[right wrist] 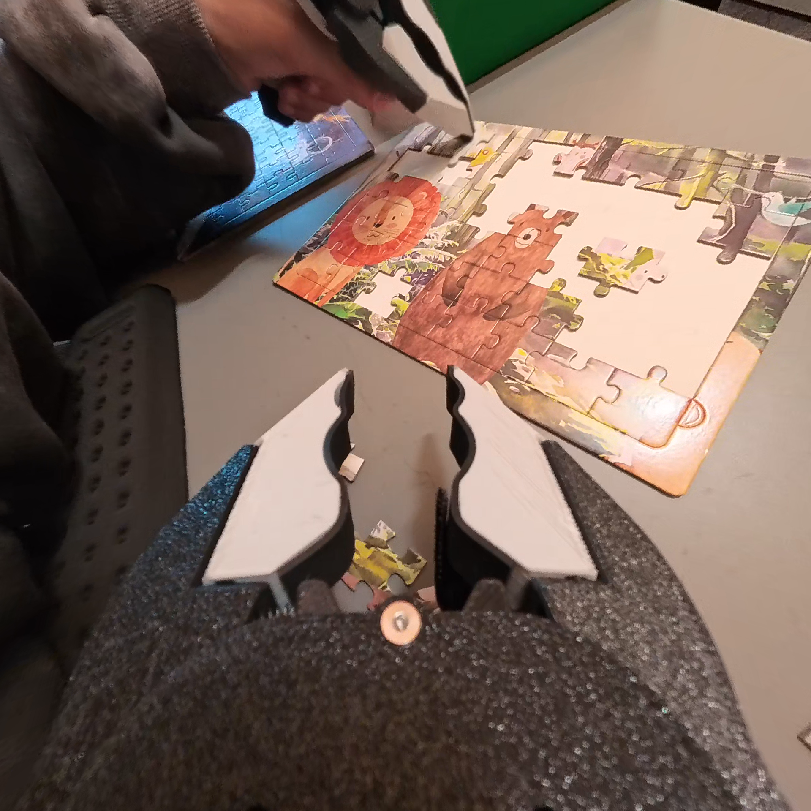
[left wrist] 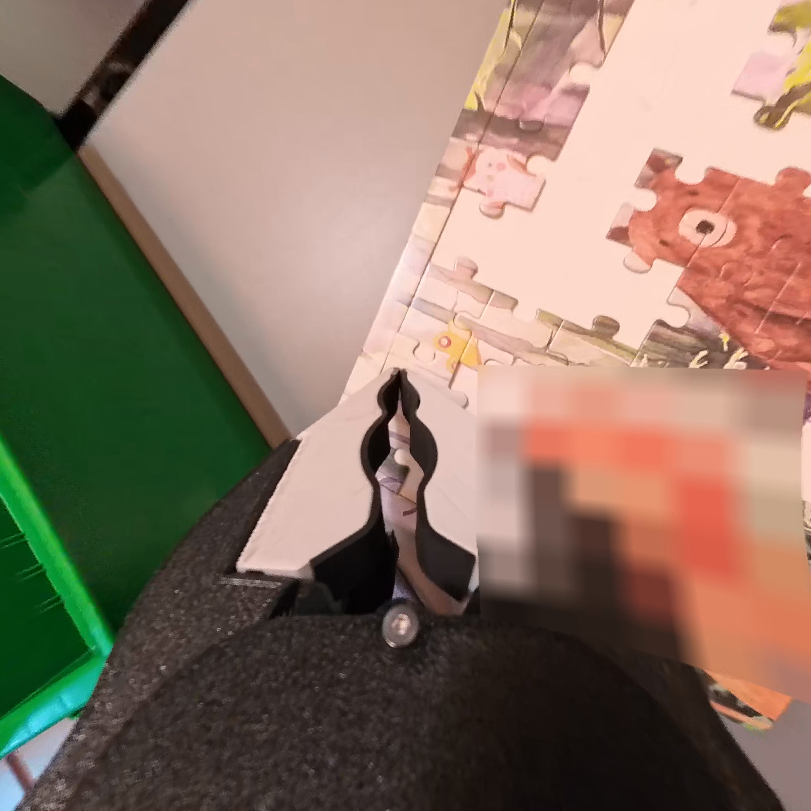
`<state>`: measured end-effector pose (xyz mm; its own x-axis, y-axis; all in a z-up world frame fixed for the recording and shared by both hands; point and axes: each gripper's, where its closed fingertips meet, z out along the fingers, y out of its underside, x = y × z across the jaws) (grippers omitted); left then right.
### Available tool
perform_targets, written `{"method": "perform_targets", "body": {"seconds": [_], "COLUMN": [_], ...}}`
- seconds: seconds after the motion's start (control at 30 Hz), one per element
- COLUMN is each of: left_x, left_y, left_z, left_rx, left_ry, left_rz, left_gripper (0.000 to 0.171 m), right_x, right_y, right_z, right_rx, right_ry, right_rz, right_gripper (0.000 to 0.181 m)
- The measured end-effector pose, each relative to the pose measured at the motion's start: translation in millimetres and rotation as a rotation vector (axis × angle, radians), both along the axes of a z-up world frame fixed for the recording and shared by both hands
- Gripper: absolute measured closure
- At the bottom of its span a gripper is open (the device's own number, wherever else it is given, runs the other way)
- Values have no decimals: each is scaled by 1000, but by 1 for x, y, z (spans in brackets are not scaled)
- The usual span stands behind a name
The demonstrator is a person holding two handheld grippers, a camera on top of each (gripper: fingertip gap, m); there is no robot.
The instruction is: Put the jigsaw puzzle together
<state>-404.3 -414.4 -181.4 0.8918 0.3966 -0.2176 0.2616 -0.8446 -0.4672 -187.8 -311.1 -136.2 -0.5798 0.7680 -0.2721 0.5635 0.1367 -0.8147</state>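
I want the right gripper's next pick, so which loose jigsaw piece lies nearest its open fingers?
The yellow-green loose piece on the grey table, between the right gripper fingers; the other green piece lies inside the tray.

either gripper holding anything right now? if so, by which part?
Left gripper: shut, nothing visibly between its tips. Right gripper: open and empty, above a loose yellow-green cardboard jigsaw piece on the grey table.

Puzzle tray (right wrist: 684, 465): glossy printed cardboard. Table (right wrist: 263, 351): smooth matt grey. Right tongs (right wrist: 399, 386): smooth plastic w/ rough speckled body.
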Motion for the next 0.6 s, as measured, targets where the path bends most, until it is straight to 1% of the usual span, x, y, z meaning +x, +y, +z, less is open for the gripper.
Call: {"method": "perform_targets", "body": {"seconds": [0.13, 0.3, 0.43, 0.6], "left_x": [0, 3, 12, 13], "left_y": [0, 6, 6, 3], "left_z": [0, 10, 1, -2], "left_rx": [-3, 4, -47, -62], "left_ry": [1, 9, 1, -10], "left_rz": [-1, -36, -90, -107], "left_gripper": [171, 171, 171, 171], "right_x": [1, 2, 2, 3], "right_y": [0, 0, 1, 1], "right_z": [1, 2, 1, 1], "right_rx": [-11, -12, -18, -16], "right_ry": [-3, -2, -7, -11], "right_rz": [0, 1, -1, 1], "right_gripper": [139, 139, 140, 140]}}
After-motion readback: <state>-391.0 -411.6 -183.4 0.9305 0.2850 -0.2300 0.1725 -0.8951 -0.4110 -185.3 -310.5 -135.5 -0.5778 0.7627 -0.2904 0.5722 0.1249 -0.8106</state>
